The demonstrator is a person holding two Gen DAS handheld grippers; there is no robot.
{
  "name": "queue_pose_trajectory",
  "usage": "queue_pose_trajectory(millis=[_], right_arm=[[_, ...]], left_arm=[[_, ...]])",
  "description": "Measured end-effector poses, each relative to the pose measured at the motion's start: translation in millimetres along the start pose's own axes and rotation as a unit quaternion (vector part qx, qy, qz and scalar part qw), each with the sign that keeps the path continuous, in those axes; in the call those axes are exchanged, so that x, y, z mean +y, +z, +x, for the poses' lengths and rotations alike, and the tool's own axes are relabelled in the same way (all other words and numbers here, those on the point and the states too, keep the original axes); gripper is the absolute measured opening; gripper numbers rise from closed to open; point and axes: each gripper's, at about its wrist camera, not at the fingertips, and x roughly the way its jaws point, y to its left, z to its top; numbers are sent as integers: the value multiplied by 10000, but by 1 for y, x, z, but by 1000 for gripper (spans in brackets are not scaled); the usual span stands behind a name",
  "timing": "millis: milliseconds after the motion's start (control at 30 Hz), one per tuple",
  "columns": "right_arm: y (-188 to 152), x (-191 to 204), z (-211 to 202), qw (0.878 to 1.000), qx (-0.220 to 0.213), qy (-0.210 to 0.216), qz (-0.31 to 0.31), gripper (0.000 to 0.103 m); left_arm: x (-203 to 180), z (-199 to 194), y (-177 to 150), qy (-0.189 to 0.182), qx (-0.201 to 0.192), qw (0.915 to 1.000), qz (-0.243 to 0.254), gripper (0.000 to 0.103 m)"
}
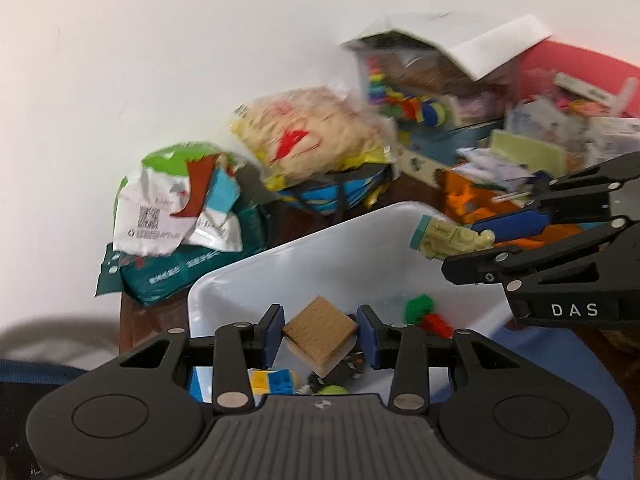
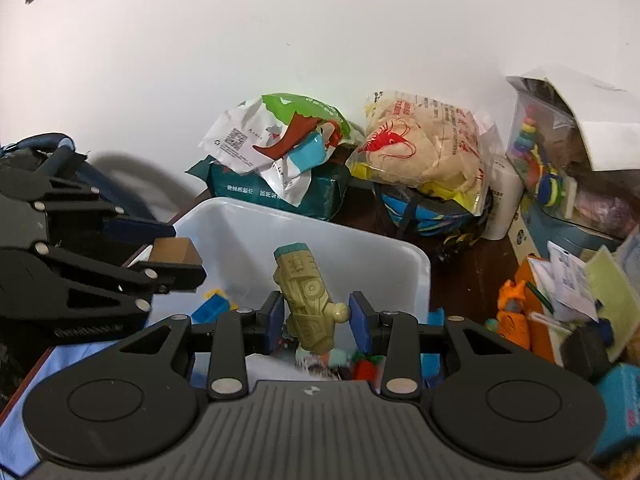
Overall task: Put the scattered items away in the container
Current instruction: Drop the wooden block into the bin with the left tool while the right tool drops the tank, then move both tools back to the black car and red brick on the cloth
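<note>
At frame center, my left gripper (image 1: 320, 334) clenches a wooden block (image 1: 320, 334); my right gripper (image 2: 314, 316) grasps a tan toy figure (image 2: 308, 300) above the white bin (image 2: 400, 256).

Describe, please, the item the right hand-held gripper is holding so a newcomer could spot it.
Find the white plastic bin in front of the snack bags. Above it, the right hand-held gripper holds a toy figure: pale olive, carved like a totem, teal-capped, unlike the left one's plain wooden block.

The tub (image 2: 416, 276) sits in the middle; bags (image 2: 280, 184) lie behind it at 12 o'clock, a toy pile (image 2: 560, 304) at 3 o'clock.
</note>
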Motion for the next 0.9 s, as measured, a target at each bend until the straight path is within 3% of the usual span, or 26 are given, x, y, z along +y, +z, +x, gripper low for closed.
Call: queue_pose_trajectory(millis=[267,333,400,467,567,633,733,900], right_arm=[[-3,-2,62,9983,566,-115,46,41],[-7,-3,65,9981,589,-129,83,47],[-9,-2,61,9987,467,-207,25,53],[-10,-2,57,9988,416,-250,-17,56],[-10,-1,44,9994,281,-204,95,66],[-12,2,29,9997,121,-186,124,81],[-21,11,3,9996,-110,-246,-44,87],[-49,22,-29,9994,-221,-162,-215,88]], left_arm=[[18,50,-7,116,500,9979,-385,44],[19,52,-9,102,526,9977,-424,50],[20,46,-11,168,427,9980,-434,64],[19,42,-9,204,381,9980,-452,69],[18,29,-9,196,346,9982,-457,69],[15,14,-14,189,323,9983,-451,69],[9,-16,-29,94,187,9987,-463,73],[-11,-49,-74,-240,273,9986,-384,75]])
